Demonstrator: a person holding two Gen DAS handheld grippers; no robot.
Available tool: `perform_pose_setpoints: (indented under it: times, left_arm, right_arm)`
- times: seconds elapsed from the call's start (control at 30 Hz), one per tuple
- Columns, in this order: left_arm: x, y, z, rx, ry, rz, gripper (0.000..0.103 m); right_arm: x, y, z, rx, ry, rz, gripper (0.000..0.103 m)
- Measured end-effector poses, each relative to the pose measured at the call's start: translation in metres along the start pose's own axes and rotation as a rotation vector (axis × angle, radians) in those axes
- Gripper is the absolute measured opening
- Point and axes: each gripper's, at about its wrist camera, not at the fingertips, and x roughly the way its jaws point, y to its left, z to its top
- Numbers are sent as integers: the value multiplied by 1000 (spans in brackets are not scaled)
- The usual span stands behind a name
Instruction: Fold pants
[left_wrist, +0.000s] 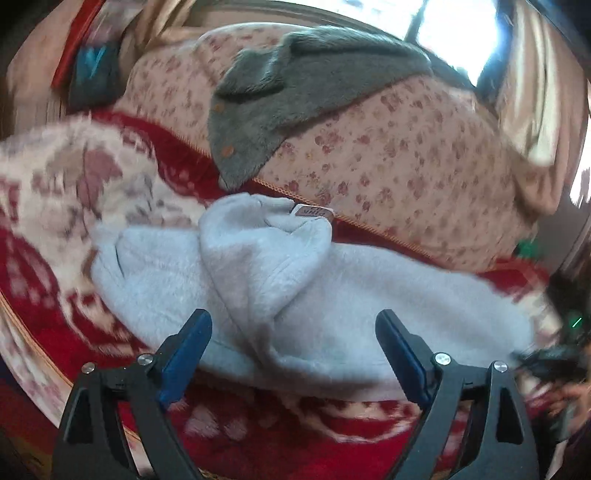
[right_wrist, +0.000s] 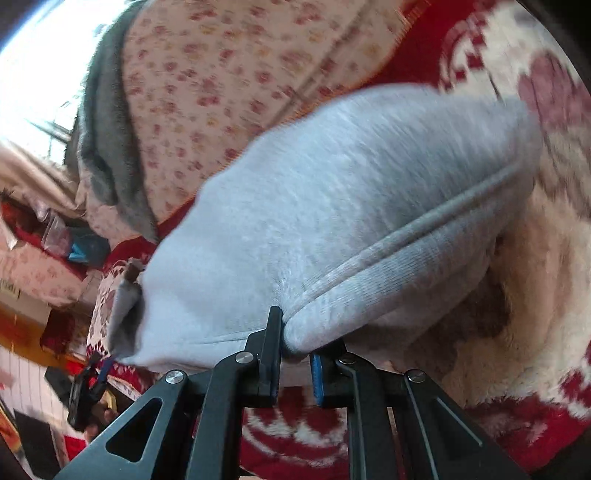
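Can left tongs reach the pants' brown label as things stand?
Probably yes: the left tongs are open over the pants, and the brown label lies exposed on top, nothing covering it.

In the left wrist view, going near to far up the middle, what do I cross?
Open left gripper → light grey pants on the red patterned blanket → pants' label → floral bedding → dark grey fleece garment → bright window.

Pants (right_wrist: 332, 206) hem motion-blurred; label (left_wrist: 312, 211) print unreadable; right gripper (left_wrist: 554, 363) smeared at frame edge
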Motion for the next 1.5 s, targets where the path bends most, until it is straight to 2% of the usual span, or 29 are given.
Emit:
perform_pose_setpoints:
  times: [0.03,0.13,0.37,0.4,0.43,0.47,0.5,0.53,0.57,0.63,0.8,0.87,0.93,1.07,1.17,1.23,1.33,1.5]
  left_arm:
    - [5,-8,1,43,7,44,90]
    - [24,-22,8,103,22,102,90]
    - [84,-42,37,214,-8,393,90]
    - [89,-43,39,217,0,410,90]
    - [94,-41,42,209,6,414,83]
    - [97,-39,44,187,12,395,71]
    - [100,-33,47,141,41,356,43]
    - [100,-27,51,91,63,337,36]
    - [98,-21,53,33,69,308,35]
    - [88,-1,57,-118,80,203,29]
    - [54,58,52,-498,60,-39,27]
    - [43,79,39,-602,48,-78,27]
    - [27,99,22,-668,14,-61,27]
    - [5,124,-5,-747,-39,30,28]
    - [8,138,-21,-750,12,109,28]
    - [11,143,-28,-758,36,130,33]
    - [8,144,-34,-741,28,195,36]
    - [-13,133,-22,-674,-41,258,39]
  right_arm:
    - [0,0,1,-3,1,1,13]
    - [-2,4,3,-19,8,1,13]
    - [1,-6,-1,62,16,47,15]
    - [1,-8,0,74,19,56,15]
    - [1,-8,0,76,21,61,15]
    - [1,-7,1,71,21,60,15]
    - [-1,-4,2,59,16,61,15]
    - [-3,-2,3,49,8,68,15]
    - [-5,-2,5,39,-1,77,14]
    - [-11,1,8,24,-26,92,14]
    - [-26,2,15,27,-61,131,13]
    - [-30,0,14,34,-61,148,13]
    - [-29,-1,11,37,-51,152,13]
    - [-21,-5,2,34,-19,114,13]
    - [-12,-10,-2,59,3,110,14]
    - [-8,-14,-6,76,20,112,15]
    - [-7,-21,-7,129,31,139,21]
    - [-22,-24,-6,113,4,82,45]
